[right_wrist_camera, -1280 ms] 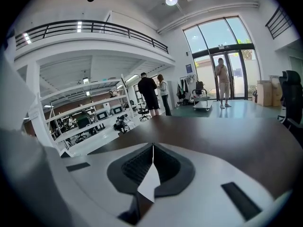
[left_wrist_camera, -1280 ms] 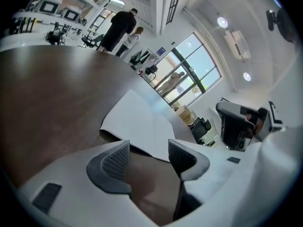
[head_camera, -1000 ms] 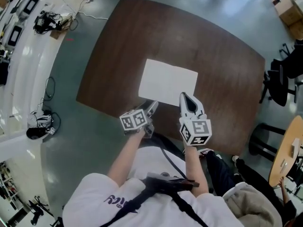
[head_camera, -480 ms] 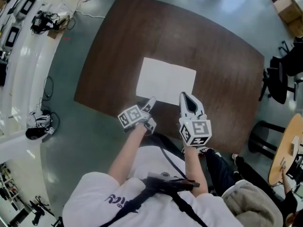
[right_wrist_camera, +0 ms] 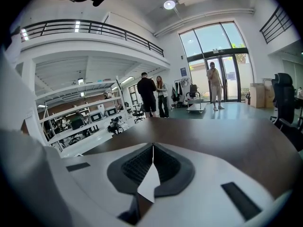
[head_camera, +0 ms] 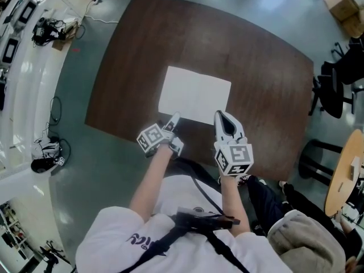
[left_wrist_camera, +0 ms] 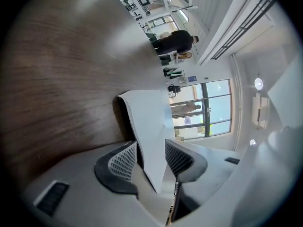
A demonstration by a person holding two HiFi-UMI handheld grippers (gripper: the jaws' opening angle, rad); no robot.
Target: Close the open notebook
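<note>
The open notebook [head_camera: 194, 94] lies flat on the brown table [head_camera: 256, 67], showing blank white pages. My left gripper [head_camera: 171, 121] is at the notebook's near left corner. In the left gripper view its jaws stand apart, with a corner of the notebook [left_wrist_camera: 149, 126], white page over dark cover, reaching in between the ribbed pads [left_wrist_camera: 122, 162]. My right gripper [head_camera: 223, 118] points at the notebook's near right edge. Its pads [right_wrist_camera: 142, 164] meet in a line, so it is shut with nothing in it; that view shows only table ahead.
The table's near edge [head_camera: 187, 158] runs just under both grippers. A black chair [head_camera: 335, 90] and a stool [head_camera: 318, 158] stand to the right of the table. Benches with equipment [head_camera: 23, 33] line the left. Several people [right_wrist_camera: 151, 96] stand far off.
My left gripper has drifted left and turned, its tips now at the notebook's near left corner. The right gripper has stayed put. The notebook lies as before.
</note>
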